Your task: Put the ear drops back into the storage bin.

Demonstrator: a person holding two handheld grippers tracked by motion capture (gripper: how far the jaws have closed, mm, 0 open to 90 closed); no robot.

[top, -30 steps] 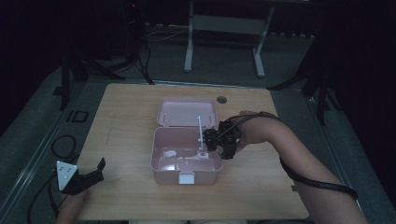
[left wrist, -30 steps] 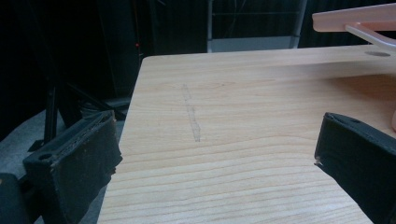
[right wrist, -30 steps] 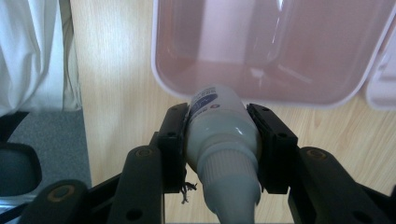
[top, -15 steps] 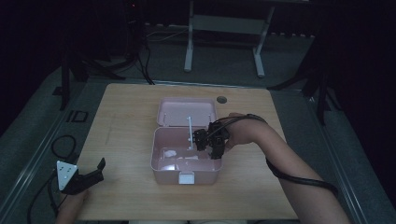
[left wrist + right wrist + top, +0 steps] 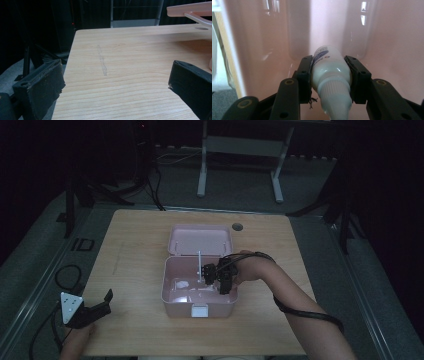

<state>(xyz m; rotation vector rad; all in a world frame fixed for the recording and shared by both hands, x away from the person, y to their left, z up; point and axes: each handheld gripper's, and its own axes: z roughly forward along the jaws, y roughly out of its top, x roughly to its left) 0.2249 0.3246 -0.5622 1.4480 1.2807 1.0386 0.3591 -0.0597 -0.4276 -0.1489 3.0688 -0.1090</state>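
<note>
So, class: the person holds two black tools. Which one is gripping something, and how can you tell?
The right tool, down inside the pink box: its pads clamp a small white bottle. The left tool rests at the table's near-left corner, open and empty.

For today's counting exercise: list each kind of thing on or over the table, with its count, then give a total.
Pink box: 1
White bottle: 1
Grippers: 2, left and right
Total: 4
</note>
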